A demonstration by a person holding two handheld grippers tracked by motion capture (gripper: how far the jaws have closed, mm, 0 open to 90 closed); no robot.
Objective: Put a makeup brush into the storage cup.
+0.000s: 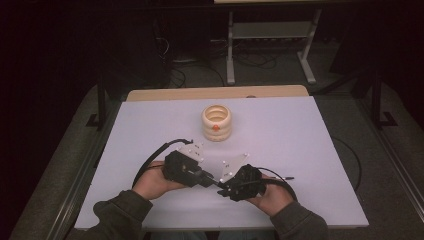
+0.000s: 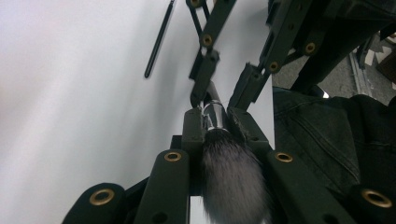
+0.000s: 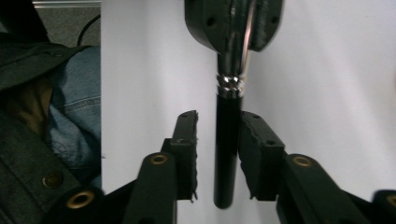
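A make-up brush, with dark bristles [image 2: 233,182], a silver ferrule [image 2: 215,114] and a black handle [image 3: 227,154], spans between my two grippers near the table's front edge. My left gripper [image 2: 217,123] is shut on the brush at the ferrule, bristles pointing back at its camera. My right gripper [image 3: 219,126] stands open around the handle, with a clear gap on one side. In the high view the left gripper [image 1: 212,181] and right gripper [image 1: 222,189] meet tip to tip. A cream ribbed holder [image 1: 216,122] with an orange dot stands farther back at the middle.
The white table [image 1: 150,125] has a wooden strip along its far edge [image 1: 215,92]. A thin black rod [image 1: 282,178] lies on the table right of my right hand. Dark floor and a metal stand [image 1: 270,45] lie beyond.
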